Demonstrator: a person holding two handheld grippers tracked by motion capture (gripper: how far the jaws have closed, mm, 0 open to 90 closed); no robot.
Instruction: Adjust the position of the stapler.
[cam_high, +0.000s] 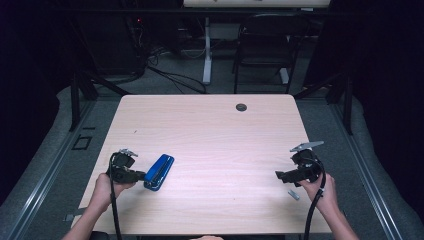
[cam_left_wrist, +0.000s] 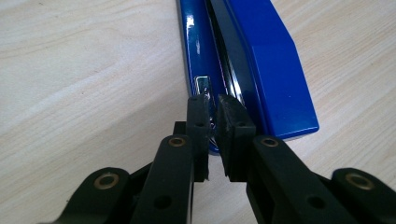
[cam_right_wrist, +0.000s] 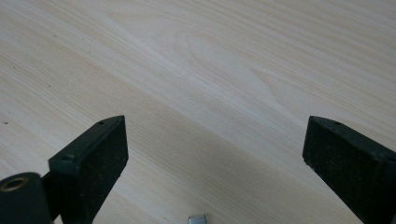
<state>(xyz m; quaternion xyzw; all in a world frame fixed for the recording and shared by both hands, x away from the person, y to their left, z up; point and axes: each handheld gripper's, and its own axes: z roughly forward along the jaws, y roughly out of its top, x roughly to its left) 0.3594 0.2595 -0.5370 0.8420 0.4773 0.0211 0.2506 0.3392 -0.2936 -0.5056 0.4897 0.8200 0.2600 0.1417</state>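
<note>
At the left edge of the table (cam_high: 210, 120), a hand (cam_high: 102, 192) holds the left gripper (cam_high: 142, 176), which points right at the near end of a blue stapler (cam_high: 159, 172). The stapler lies flat on the wood in the near left part of the table, its long axis angled away and slightly right, with the gripper at its near end. In the left gripper view the two black jaws stand almost together on the stapler's (cam_left_wrist: 252, 65) near end — the tips pinch a thin metal part at the mouth, between the blue base and the blue top arm. The jaws are clenched on that front edge; how firmly the pads press is hard to tell, since only a narrow slit stays between them.

The middle of the table is bare wood, with a small round grommet (cam_high: 241, 107) near the far edge.

At the right, the other hand (cam_high: 322, 192) holds the right gripper (cam_high: 279, 175) low over the wood, pointing left. Its jaws stand wide apart — released, with only wood grain between them in the right gripper view. A small grey metal piece (cam_high: 293, 194) lies on the table just beside that hand.
</note>
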